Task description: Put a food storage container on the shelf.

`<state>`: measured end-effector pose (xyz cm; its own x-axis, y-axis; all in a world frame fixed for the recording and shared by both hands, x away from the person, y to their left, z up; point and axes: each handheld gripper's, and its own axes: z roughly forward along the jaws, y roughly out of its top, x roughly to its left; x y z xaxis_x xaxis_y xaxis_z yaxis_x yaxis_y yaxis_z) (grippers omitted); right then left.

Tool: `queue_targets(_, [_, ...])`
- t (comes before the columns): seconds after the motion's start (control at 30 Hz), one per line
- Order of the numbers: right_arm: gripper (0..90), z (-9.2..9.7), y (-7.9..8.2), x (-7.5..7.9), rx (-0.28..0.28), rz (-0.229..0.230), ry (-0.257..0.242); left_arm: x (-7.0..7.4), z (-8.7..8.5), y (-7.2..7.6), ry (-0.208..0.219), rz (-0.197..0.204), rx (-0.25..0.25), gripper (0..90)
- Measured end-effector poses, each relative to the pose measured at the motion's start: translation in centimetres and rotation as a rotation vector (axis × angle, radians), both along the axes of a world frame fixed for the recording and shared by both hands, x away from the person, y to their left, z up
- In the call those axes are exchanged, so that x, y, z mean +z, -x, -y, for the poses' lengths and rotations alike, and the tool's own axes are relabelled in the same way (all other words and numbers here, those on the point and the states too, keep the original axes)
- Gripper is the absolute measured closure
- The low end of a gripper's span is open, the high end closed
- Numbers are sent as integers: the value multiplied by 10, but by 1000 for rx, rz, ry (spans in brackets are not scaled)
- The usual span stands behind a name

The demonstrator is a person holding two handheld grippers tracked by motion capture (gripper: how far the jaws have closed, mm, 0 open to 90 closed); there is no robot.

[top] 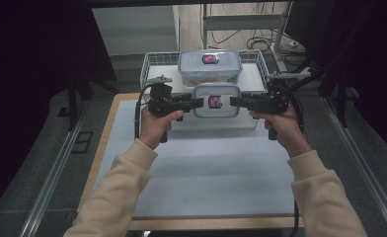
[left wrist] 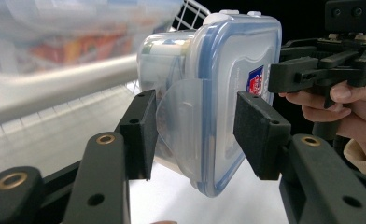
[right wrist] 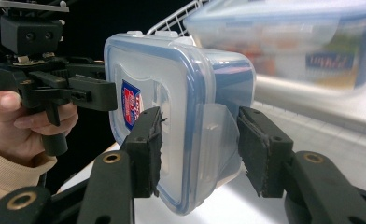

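**Small box held between two grippers, off the counter**

The small lidded box (top: 216, 101) — clear plastic with a blue-rimmed lid and a red-and-blue sticker on top — hangs in the air between the two grippers, above the far part of the white counter (top: 201, 173) and just in front of the wire basket (top: 154, 61). In the high view it sits level, lid up, with the counter surface visible beneath it.

The left gripper (top: 197, 102) clamps one short end of the box. Its own view shows the two black pads either side of the clear latch flap — one against the lid face, the other against the underside (left wrist: 204, 135). The right gripper (top: 235, 101) grasps the opposite short end in the same way, its pads closing over the flap on that side with the lid edge between them (right wrist: 200, 149). Each hand is wrapped round its gripper's handle, cream sleeves reaching in from the near edge.

Behind, a larger box (top: 210, 66) of the same kind rests in the wire basket, with reddish contents showing through its wall. In both gripper views it appears blurred beyond the held box, well apart from it.
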<state>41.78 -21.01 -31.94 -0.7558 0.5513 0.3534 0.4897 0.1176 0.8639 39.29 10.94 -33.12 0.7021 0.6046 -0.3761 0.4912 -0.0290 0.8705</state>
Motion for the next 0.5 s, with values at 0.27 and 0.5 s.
queue_targets(0.27, [514,-2,-11,29,-10,25,16,21,-1,-14,22,14,-7,511])
queue_targets(0.5, [514,-3,-26,48,-12,26,10,38,-3,-28,20,27,-13,512])
